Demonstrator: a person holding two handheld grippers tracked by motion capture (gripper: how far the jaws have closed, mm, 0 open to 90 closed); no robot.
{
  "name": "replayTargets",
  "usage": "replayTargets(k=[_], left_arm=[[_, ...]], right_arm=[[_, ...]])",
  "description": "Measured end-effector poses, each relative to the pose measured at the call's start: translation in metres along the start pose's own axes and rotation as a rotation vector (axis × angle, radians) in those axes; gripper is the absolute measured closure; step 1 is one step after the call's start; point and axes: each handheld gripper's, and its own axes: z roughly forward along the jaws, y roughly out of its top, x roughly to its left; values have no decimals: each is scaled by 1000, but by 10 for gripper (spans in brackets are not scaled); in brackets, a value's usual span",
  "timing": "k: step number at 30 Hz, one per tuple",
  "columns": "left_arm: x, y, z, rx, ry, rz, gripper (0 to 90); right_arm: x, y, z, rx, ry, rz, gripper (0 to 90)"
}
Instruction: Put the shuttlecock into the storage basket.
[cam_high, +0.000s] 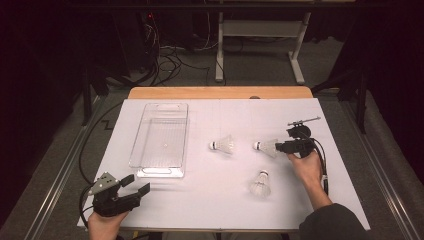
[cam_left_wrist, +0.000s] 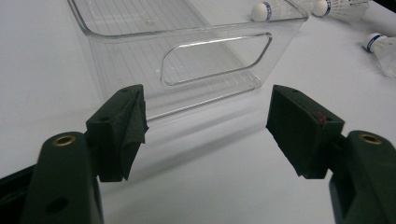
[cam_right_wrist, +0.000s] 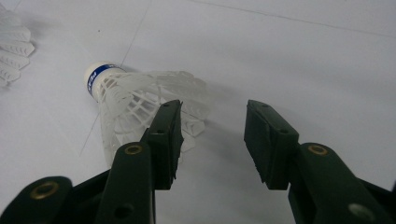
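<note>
Nothing is packed yet: the clear bin (cam_high: 161, 140) on the bench (cam_high: 220, 210) holds nothing, and three shuttlecocks lie to its right. The right gripper (cam_right_wrist: 212, 135), jaws spread, sits at the nearest shuttlecock (cam_right_wrist: 140, 100) without pinching it. The left gripper (cam_left_wrist: 205, 126) waits spread before the bin.

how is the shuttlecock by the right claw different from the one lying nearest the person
The shuttlecock by the right claw lies on its side with its cork pointing toward the clear bin; the nearest shuttlecock points its cork away from the person. The first lies at the open right claw, its skirt by one jaw; the second lies apart from both claws. Both are white with a blue band.
</note>
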Motion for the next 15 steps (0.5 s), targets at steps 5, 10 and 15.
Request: replayTargets(k=[5,10,15], left_arm=[[0,0,0,-1,-1,0,295],[0,0,0,-2,-2,0,294],[0,0,0,-2,-3,2,295]], right_arm=[[-1,-2,-3,-7,3,3,570],[-2,-7,-7,-14,12,6,570],[-2,-12,-14,-31,26,6,570]])
